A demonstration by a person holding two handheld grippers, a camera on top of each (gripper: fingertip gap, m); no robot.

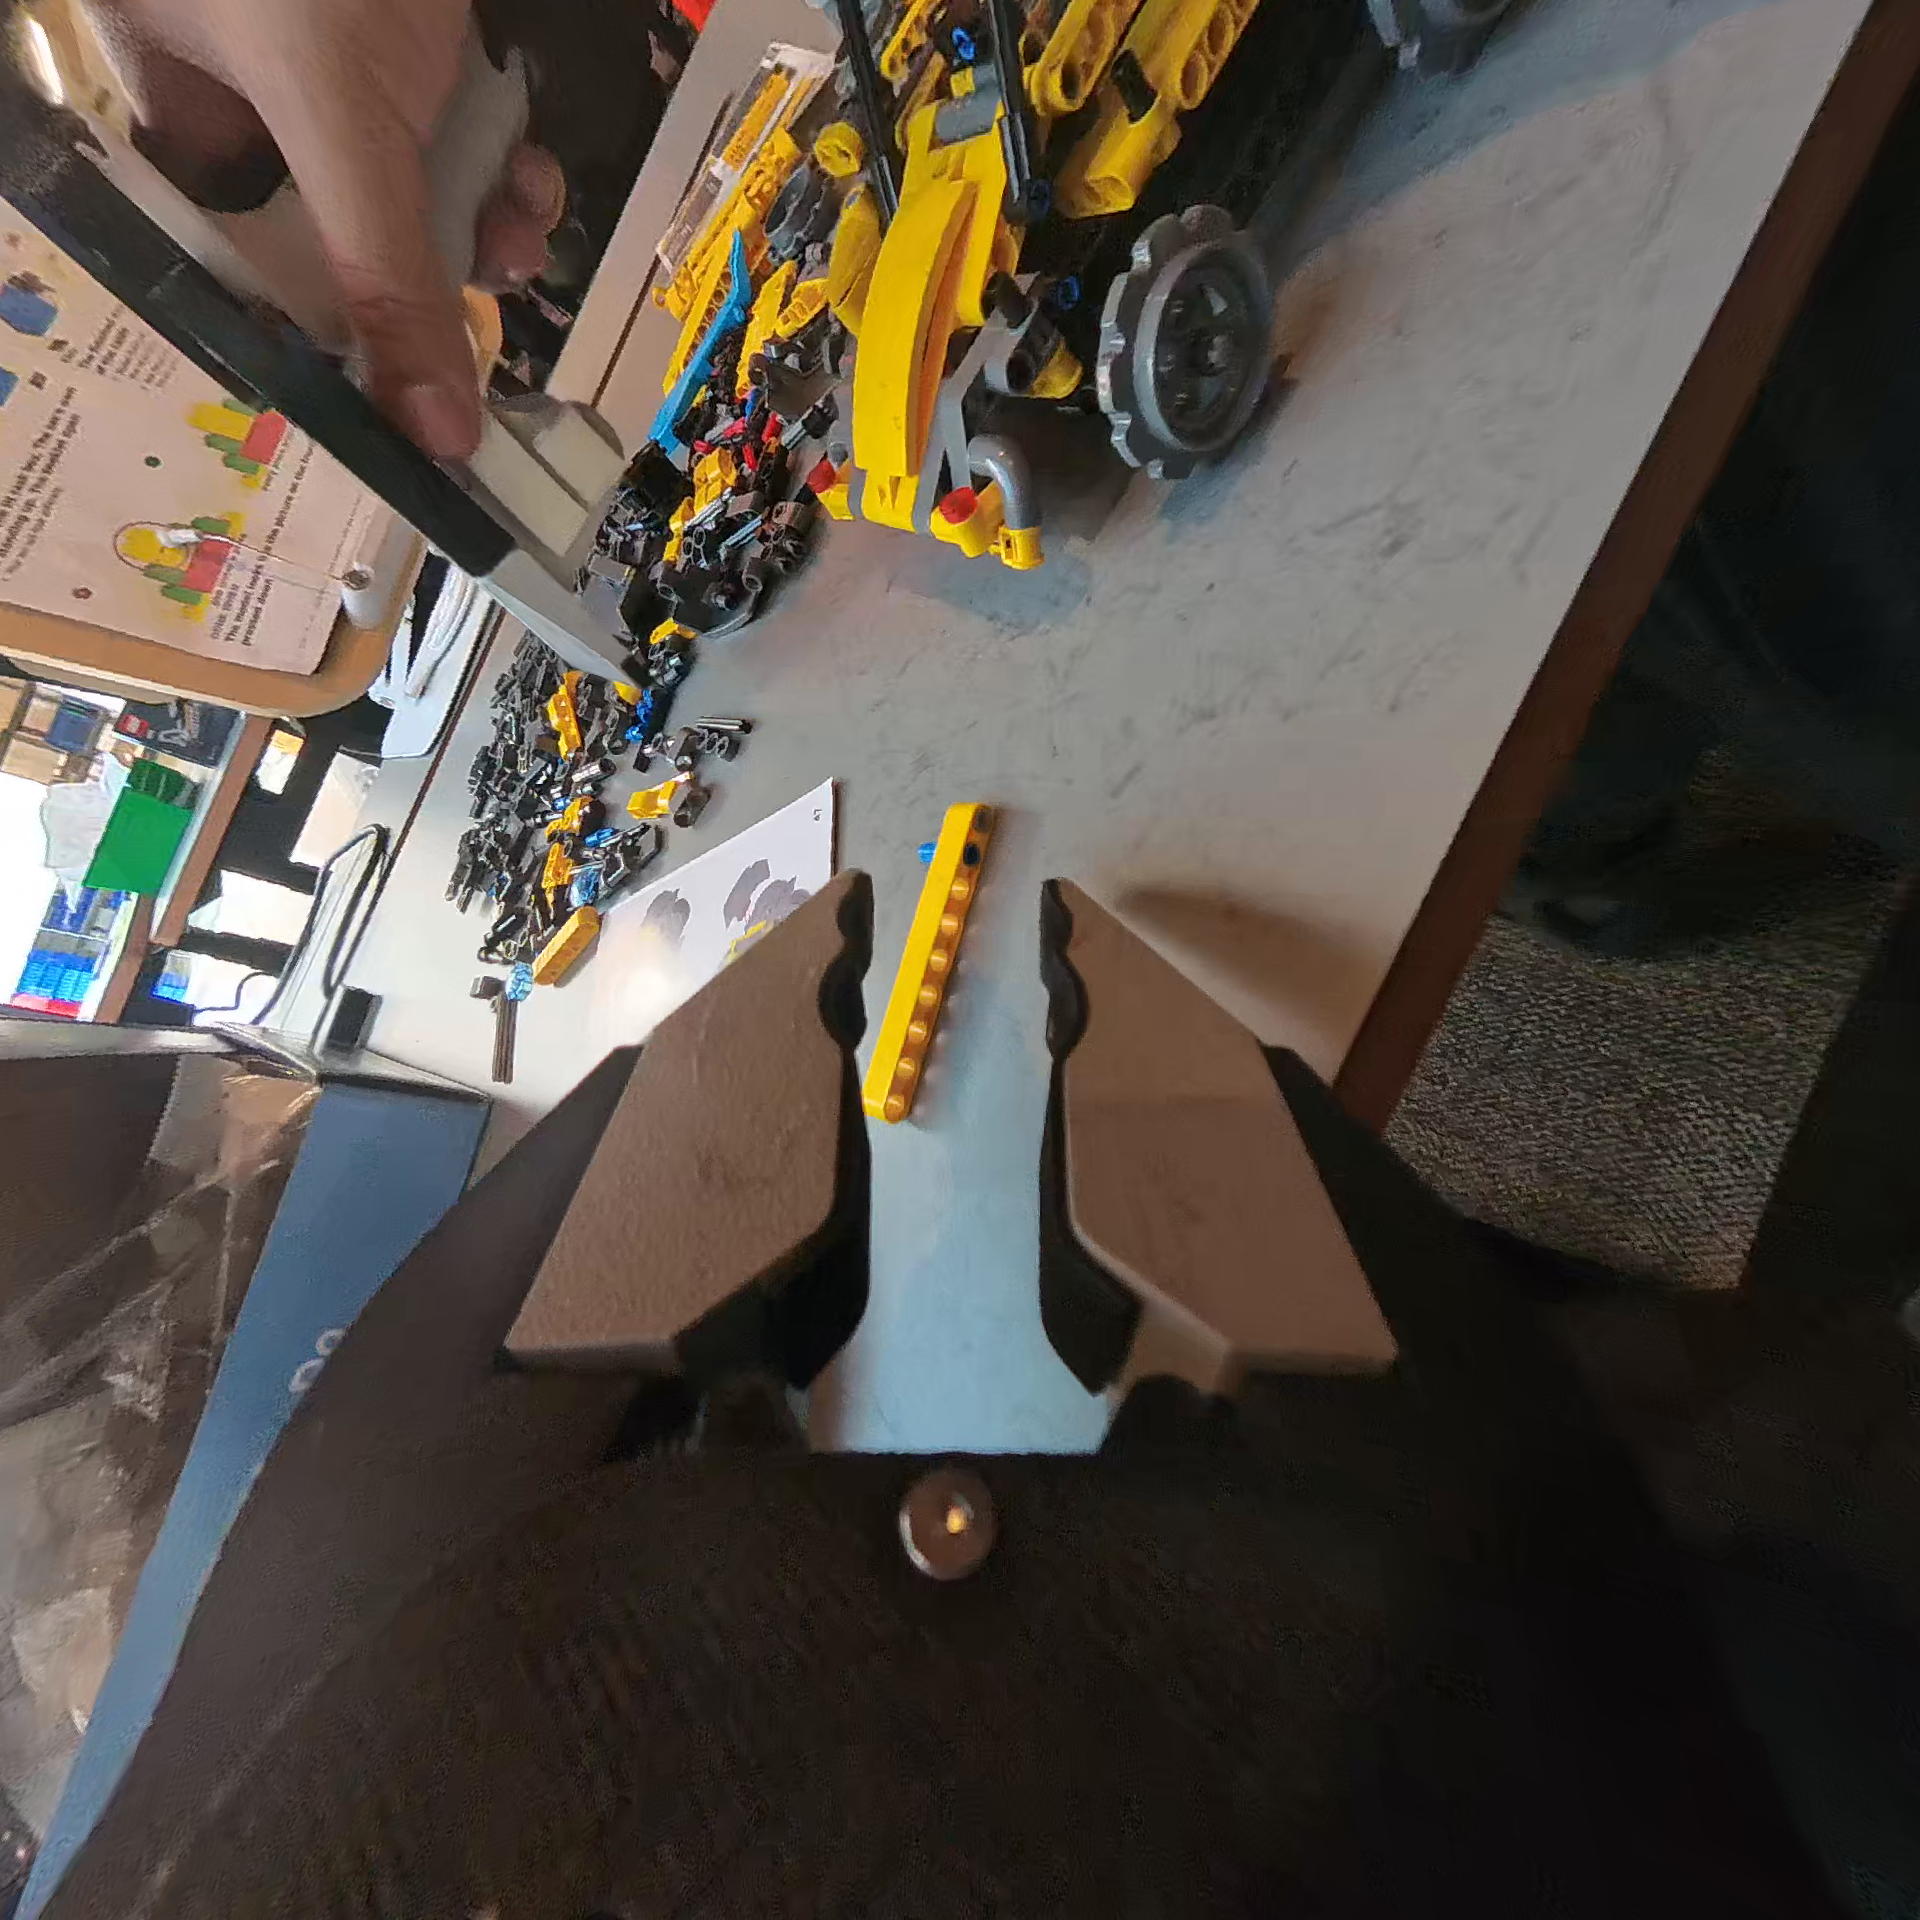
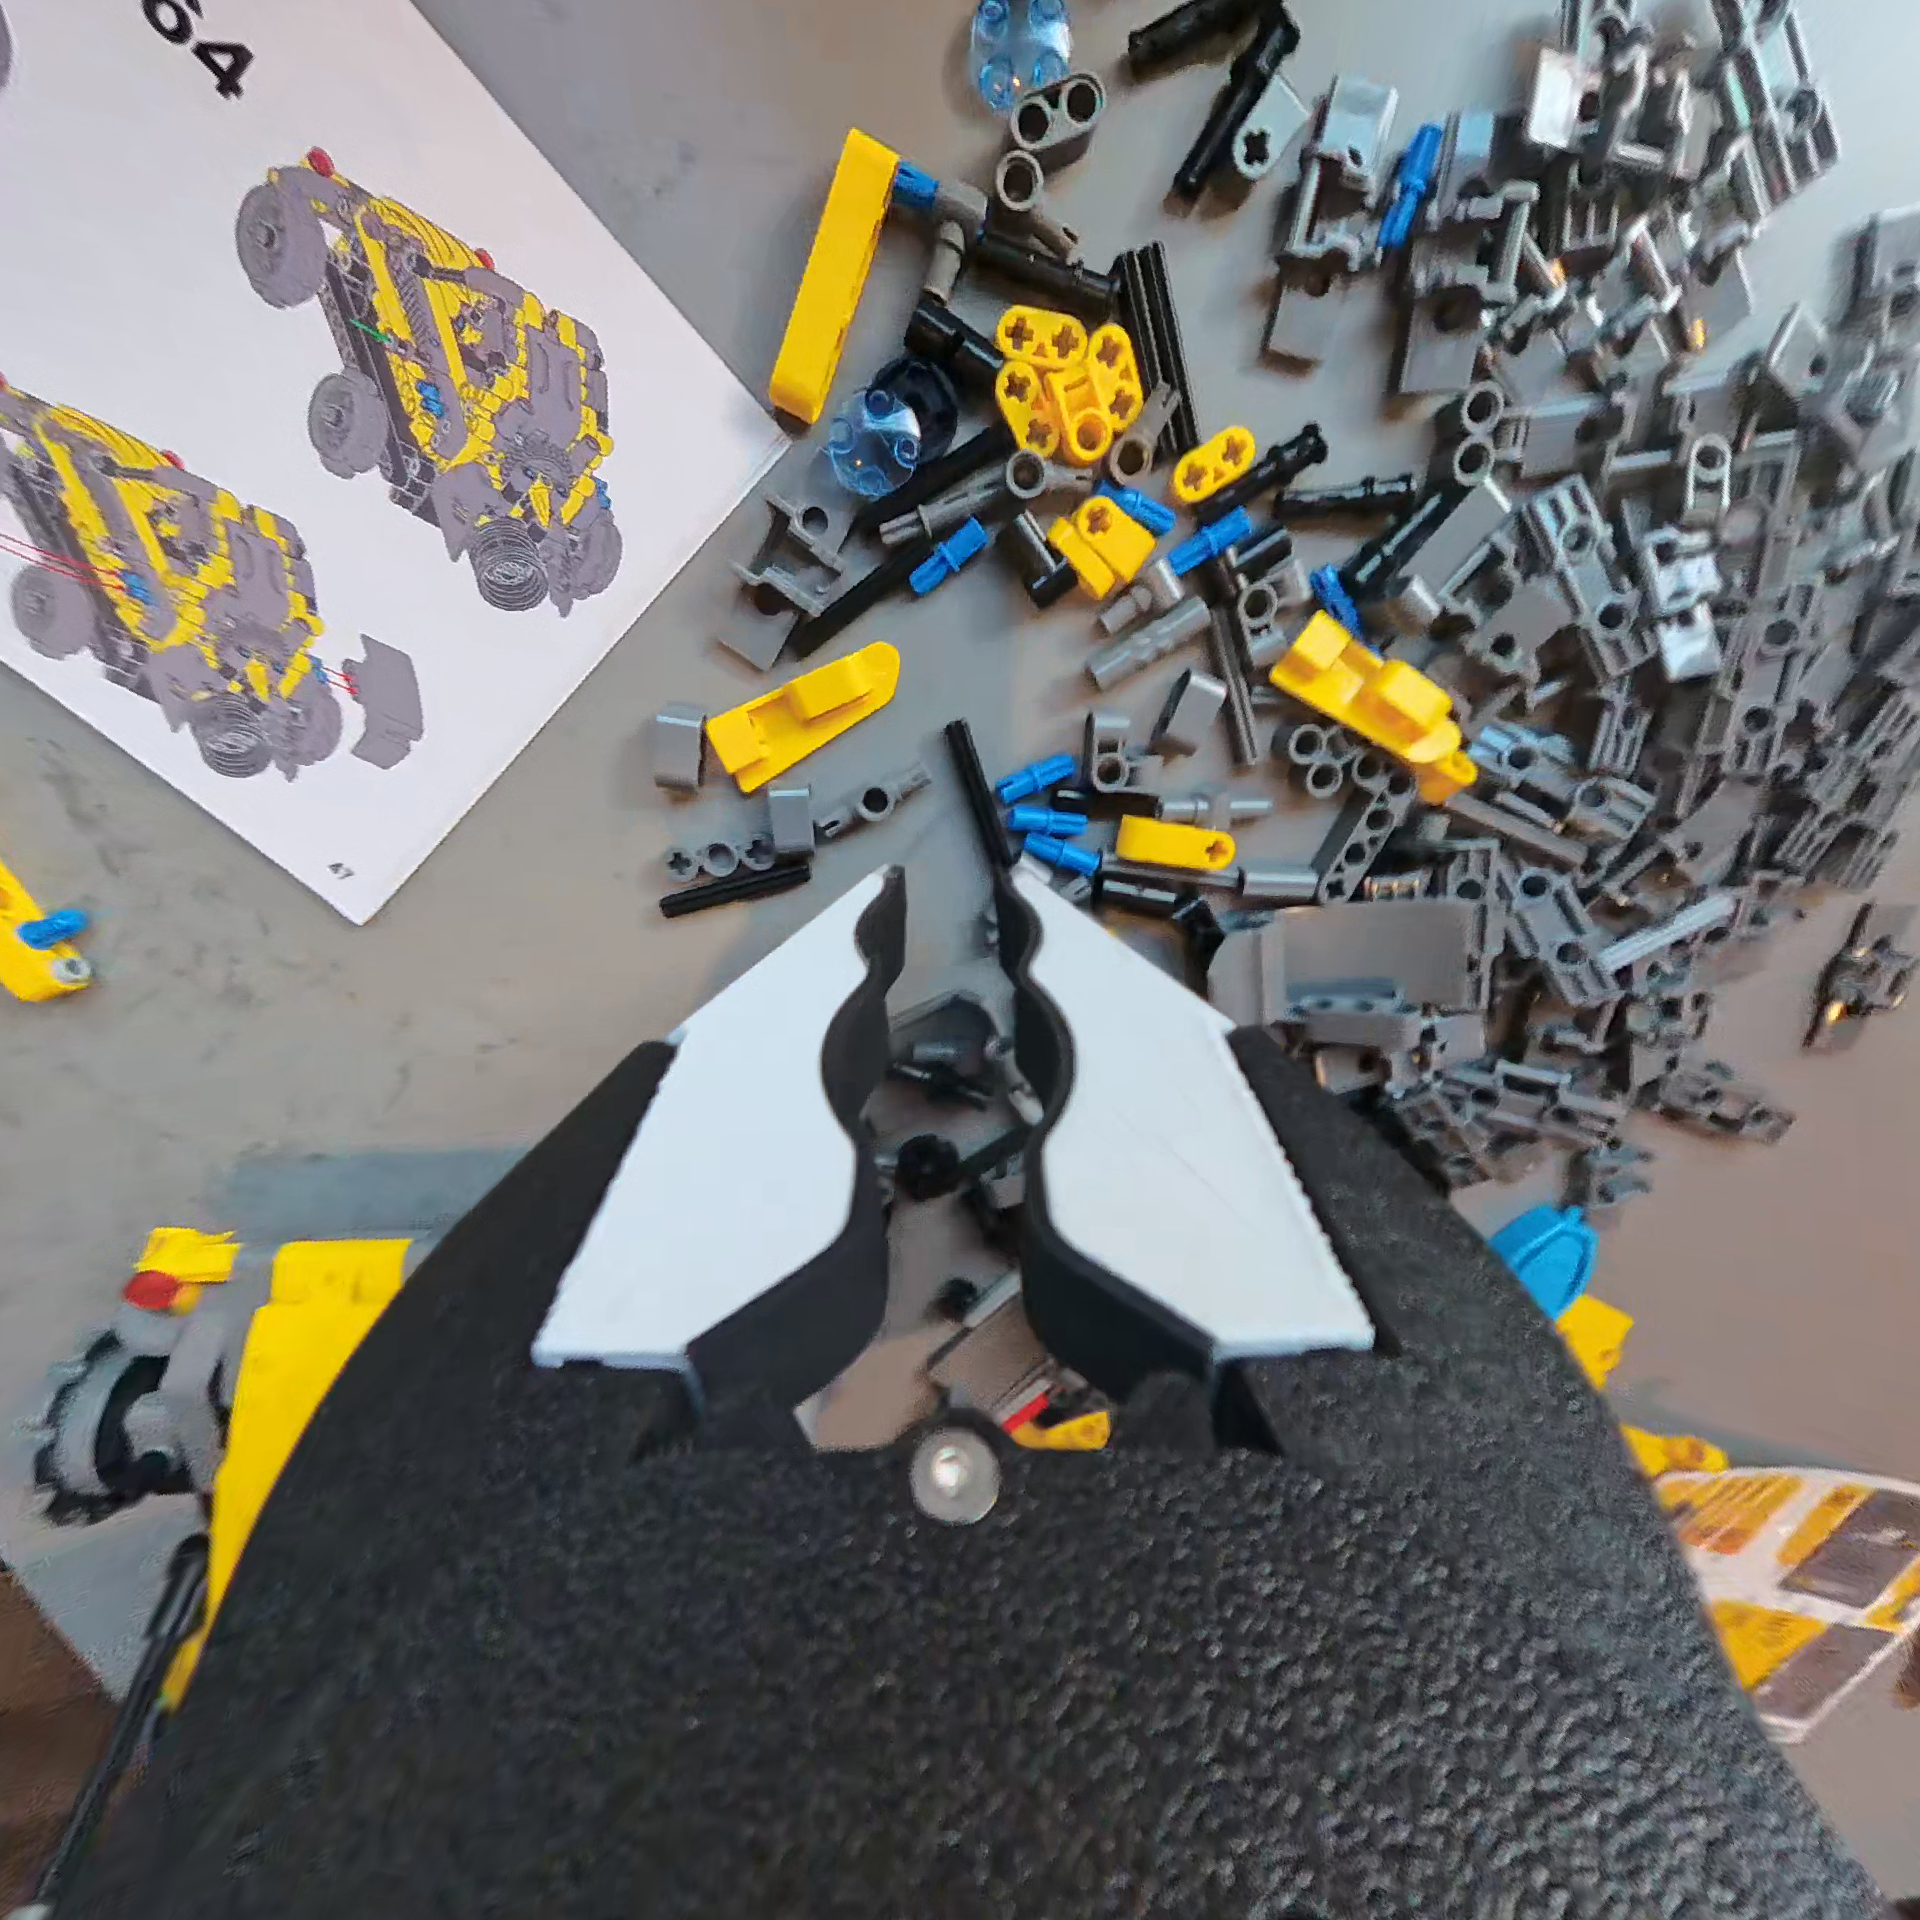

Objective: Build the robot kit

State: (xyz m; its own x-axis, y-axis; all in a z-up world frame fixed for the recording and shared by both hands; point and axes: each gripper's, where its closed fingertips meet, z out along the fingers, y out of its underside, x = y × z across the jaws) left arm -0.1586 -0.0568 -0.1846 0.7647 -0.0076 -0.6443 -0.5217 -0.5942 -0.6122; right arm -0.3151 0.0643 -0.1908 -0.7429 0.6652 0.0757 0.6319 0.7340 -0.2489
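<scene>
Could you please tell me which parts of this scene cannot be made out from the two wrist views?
- Left wrist view: the yellow and black brick-built vehicle is cut off by the top edge.
- Left wrist view: the white instruction sheet is partly hidden by the left gripper, whose jaws stand open.
- Right wrist view: small grey and black pieces between the right gripper jaws are shadowed; contact cannot be told.
- Right wrist view: the grey toothed wheel is blurred.

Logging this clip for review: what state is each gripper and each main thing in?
left gripper: open, straddling the beam, not touching it
yellow holed beam: flat on the table, blue pin at its far end
right gripper: open, low over the loose parts
loose parts pile: scattered, unsorted
instruction booklet: open, flat
yellow vehicle model: partly built, standing on the table
</scene>
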